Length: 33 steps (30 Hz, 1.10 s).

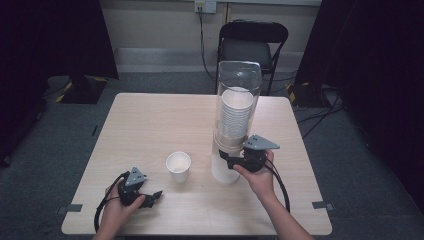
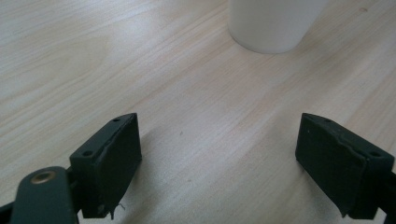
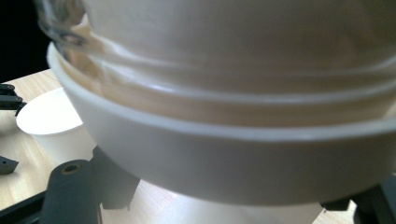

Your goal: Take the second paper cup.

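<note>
A tall clear cup dispenser (image 1: 237, 107) holding a stack of white cups stands right of the table's middle. Its pale collar (image 3: 224, 154) looms close in the right gripper view. My right gripper (image 1: 227, 161) is at the dispenser's foot, open (image 3: 229, 200), one jaw on each side of the white lower part (image 1: 224, 172) under the collar. A single white paper cup (image 1: 178, 166) stands upright on the table (image 1: 150, 120), left of the dispenser (image 3: 51, 114). My left gripper (image 1: 154, 197) rests near the front edge, open (image 2: 217, 154) with bare wood between its jaws, the cup's base (image 2: 273, 23) ahead of it.
A black folding chair (image 1: 252, 42) stands behind the table. Cables (image 1: 320, 117) run over the grey carpet at the right, and dark curtains hang at both sides. The table's front edge (image 1: 200, 232) is close below both hands.
</note>
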Available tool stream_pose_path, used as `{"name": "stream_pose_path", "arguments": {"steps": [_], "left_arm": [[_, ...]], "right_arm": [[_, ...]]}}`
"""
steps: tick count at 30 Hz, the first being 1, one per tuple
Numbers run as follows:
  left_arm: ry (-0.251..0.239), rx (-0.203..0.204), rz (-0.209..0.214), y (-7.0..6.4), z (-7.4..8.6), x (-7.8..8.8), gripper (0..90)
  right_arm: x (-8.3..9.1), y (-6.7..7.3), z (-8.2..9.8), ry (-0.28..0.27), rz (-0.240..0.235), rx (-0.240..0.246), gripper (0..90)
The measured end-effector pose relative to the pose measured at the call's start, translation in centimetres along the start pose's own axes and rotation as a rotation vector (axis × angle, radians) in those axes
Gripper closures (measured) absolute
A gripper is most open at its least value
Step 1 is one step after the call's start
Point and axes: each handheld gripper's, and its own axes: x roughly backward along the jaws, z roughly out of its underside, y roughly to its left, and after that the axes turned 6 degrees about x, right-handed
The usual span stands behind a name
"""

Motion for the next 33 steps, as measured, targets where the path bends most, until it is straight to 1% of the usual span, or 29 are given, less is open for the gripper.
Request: {"name": "stream_pose_path", "arguments": {"steps": [2,3,5,6,10,13,16,17,18,20,21,22,24,27,29,33], "left_arm": [[0.0,0.0,0.0,0.0,0.0,0.0,13.8],[0.0,0.0,0.0,0.0,0.0,0.0,13.8],[0.0,0.0,0.001,0.0,0.0,0.0,13.8],[0.0,0.0,0.001,0.0,0.0,0.0,13.8],[0.0,0.0,0.001,0.0,0.0,0.0,13.8],[0.0,0.0,0.001,0.0,0.0,0.0,13.8],[0.001,-0.001,0.001,0.0,0.0,0.0,13.8],[0.0,0.0,0.001,0.0,0.0,0.0,13.8],[0.0,0.0,0.001,0.0,0.0,0.0,13.8],[0.0,0.0,0.001,0.0,0.0,0.0,13.8],[0.0,0.005,0.003,0.0,0.0,0.0,13.8],[0.0,0.0,0.001,0.0,0.0,0.0,13.8],[0.0,0.005,0.003,0.0,0.0,0.0,13.8],[0.0,0.004,0.002,0.0,0.0,0.0,13.8],[0.0,0.005,0.002,0.0,0.0,0.0,13.8],[0.0,0.004,0.002,0.0,0.0,0.0,13.8]], "right_arm": [[0.0,0.0,0.0,-0.006,0.005,0.008,29.2],[0.0,0.0,0.0,-0.015,0.01,0.008,29.7],[0.0,-0.1,0.0,-0.023,0.014,0.002,32.0],[-0.1,-0.2,0.0,-0.03,0.004,-0.009,32.0],[-0.1,-0.3,0.0,-0.035,0.008,-0.004,31.3],[-0.2,-0.3,0.0,-0.05,0.004,-0.014,30.8],[-0.3,-0.3,0.0,-0.051,0.003,-0.012,32.3],[-0.3,-0.3,0.1,-0.053,0.0,-0.002,32.9],[-0.3,-0.4,0.2,-0.056,-0.013,-0.015,33.5],[-0.3,-0.5,0.3,-0.06,-0.016,-0.007,33.9],[-0.3,-0.5,0.5,-0.066,-0.018,-0.006,34.2],[-0.4,-0.5,0.5,-0.071,-0.016,-0.005,34.3],[-0.4,-0.5,0.7,-0.083,-0.02,0.003,34.5],[-0.3,-0.5,0.9,-0.085,-0.022,0.014,34.7],[-0.4,-0.5,1.0,-0.092,-0.019,0.012,34.9],[-0.4,-0.4,1.1,-0.093,-0.019,0.033,35.1]]}}
